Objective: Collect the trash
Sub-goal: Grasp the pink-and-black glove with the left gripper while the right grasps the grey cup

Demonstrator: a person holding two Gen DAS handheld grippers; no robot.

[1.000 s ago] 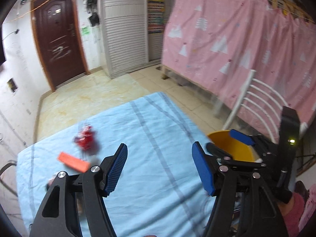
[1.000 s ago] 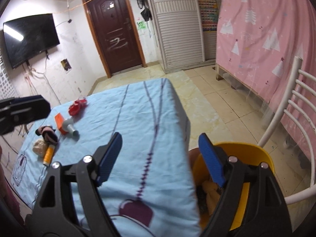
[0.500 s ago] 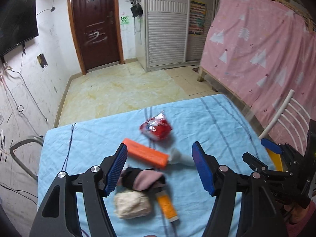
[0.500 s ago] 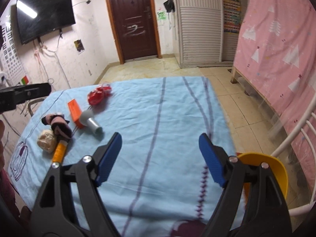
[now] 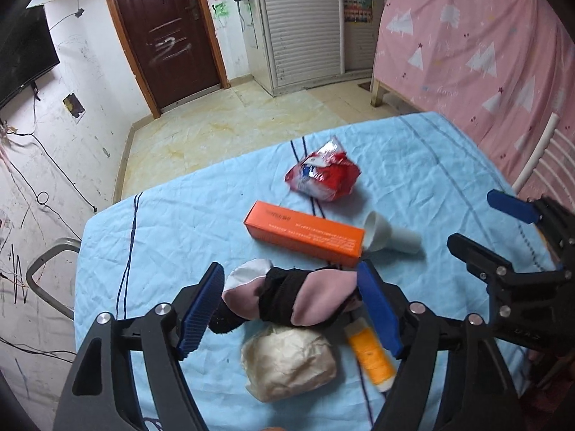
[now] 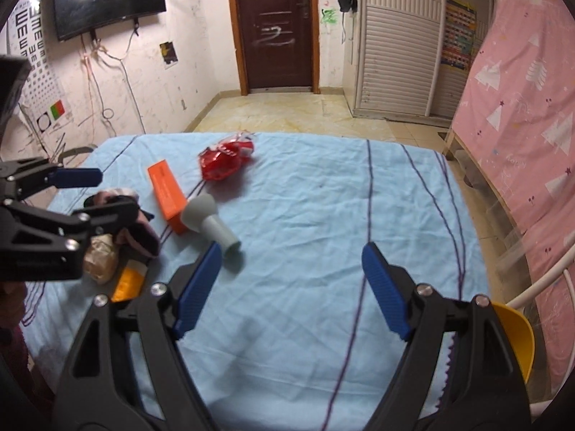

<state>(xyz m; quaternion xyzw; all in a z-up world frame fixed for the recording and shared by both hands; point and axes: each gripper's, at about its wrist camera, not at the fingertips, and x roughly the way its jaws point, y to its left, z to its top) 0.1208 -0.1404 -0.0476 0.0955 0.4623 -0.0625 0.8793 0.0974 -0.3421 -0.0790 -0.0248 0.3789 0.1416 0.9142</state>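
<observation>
Pink and black cloth, a rolled sock (image 5: 287, 296), now sits between the blue pads of my left gripper (image 5: 291, 310), which a second ago looked over bare tablecloth toward the yellow bin. I have swung it across to the litter pile and tipped it down, and its jaws have just been opening further; they stand wide with the sock between them, though I cannot see the pads pressing on it, so I judge nothing is picked yet. Beside the sock lie a crumpled paper wad (image 5: 289, 361), an orange tube (image 5: 370, 355), an orange box (image 5: 305, 233), a white funnel (image 5: 388, 235) and a red wrapper (image 5: 323, 174). My right gripper (image 6: 293, 289) hangs wide and empty over the blue tablecloth (image 6: 323, 197), near the funnel, with the yellow bin (image 6: 517, 337) at the table's right edge.
</observation>
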